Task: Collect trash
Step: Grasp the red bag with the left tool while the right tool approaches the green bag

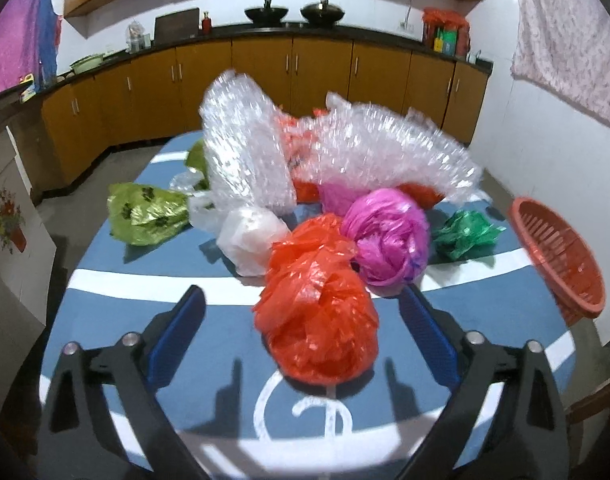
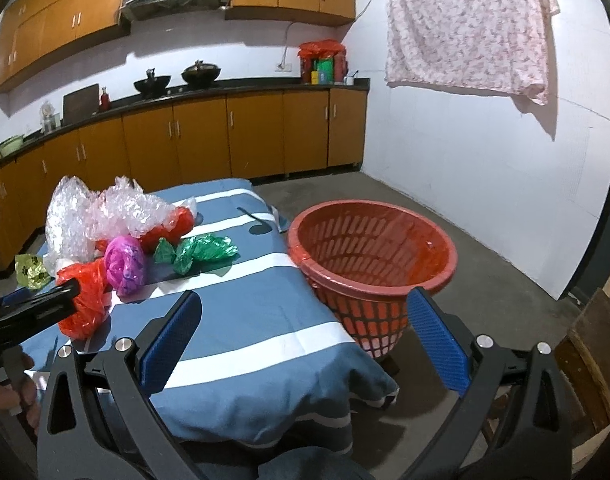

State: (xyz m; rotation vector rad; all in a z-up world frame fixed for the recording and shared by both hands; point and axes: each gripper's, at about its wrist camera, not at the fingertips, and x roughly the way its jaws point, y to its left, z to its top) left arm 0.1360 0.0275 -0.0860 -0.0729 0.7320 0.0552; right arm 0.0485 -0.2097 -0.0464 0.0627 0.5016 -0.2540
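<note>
Crumpled plastic trash lies on a blue-and-white striped cloth [image 1: 145, 332]. A red bag [image 1: 317, 320] is nearest, then a pink bag [image 1: 389, 236], a white bag [image 1: 253, 240], a dark green bag [image 1: 465, 236], a light green bag [image 1: 149, 212] and bubble wrap [image 1: 345, 152]. My left gripper [image 1: 301, 300] is open with the red bag between its blue pads, not touching. My right gripper [image 2: 303, 304] is open and empty, over the table corner beside the red basket [image 2: 369, 256]. The left gripper also shows in the right wrist view [image 2: 61, 292], by the red bag [image 2: 85, 304].
The red slatted basket [image 1: 557, 256] stands off the table's right edge. Orange kitchen cabinets [image 2: 245, 136] run along the back wall. A floral cloth [image 2: 465, 24] hangs on the right wall. A wooden chair [image 2: 589, 352] is at the near right.
</note>
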